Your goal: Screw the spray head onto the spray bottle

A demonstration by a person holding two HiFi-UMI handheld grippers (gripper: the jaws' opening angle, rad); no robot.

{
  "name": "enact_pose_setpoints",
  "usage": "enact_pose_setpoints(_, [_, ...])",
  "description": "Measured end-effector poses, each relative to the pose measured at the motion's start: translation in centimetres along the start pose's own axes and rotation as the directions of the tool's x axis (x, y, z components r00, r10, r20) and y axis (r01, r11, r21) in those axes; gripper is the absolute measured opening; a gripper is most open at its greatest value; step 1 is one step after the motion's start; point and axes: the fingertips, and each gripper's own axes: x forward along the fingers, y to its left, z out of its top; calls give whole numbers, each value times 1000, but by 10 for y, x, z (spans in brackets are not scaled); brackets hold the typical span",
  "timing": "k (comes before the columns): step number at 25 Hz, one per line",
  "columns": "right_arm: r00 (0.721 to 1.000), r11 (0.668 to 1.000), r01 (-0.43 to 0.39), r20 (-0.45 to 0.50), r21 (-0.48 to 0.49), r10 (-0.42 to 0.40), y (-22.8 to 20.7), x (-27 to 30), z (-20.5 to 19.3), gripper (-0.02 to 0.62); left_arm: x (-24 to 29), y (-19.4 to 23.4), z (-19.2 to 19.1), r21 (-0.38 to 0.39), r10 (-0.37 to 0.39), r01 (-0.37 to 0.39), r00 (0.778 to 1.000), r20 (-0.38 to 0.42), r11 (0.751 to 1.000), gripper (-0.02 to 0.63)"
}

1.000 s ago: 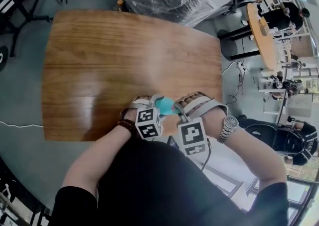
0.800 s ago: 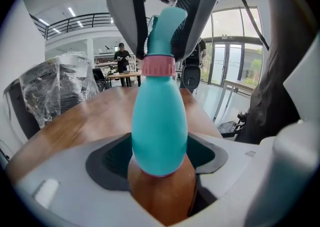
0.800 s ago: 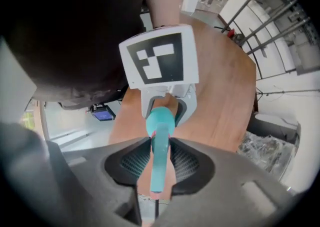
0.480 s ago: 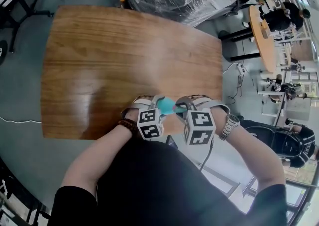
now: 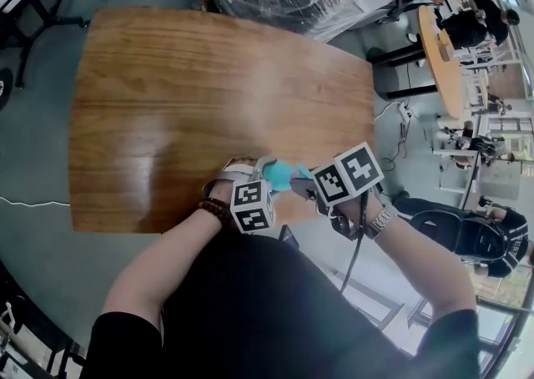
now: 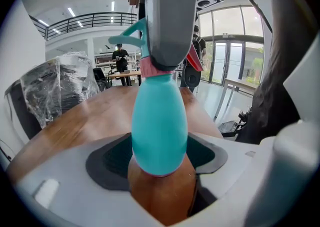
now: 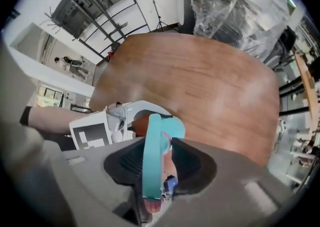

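Two clamped holds, mid-screwing: left gripper [image 5: 262, 170] on spray bottle [image 6: 159, 121], right gripper [image 5: 303, 185] on spray head [image 7: 151, 156]; next we need a tightening twist.

Wooden table [image 5: 209, 93] on grey floor [image 5: 33, 160]

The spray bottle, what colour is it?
The spray bottle is turquoise blue, with a pink ring at its neck. The left gripper view shows it best.

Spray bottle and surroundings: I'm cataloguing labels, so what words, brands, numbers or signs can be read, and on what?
No print shows on the spray bottle.
None on the spray head.
The marker cubes carry black-and-white square patterns only, no letters or digits.
Background: nothing large or sharp enough to read.
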Motion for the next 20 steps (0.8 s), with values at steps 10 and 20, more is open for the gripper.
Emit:
enact_pose_setpoints(10, [990, 747, 69, 139, -661, 32, 46, -75, 15, 295, 1, 2, 0, 2, -4, 4, 1000, -5, 1000, 360])
enact_pose_setpoints(20, [882, -576, 182, 391, -797, -263, 14, -50, -15, 293, 3, -2, 1, 46, -63, 63, 998, -15, 997, 360])
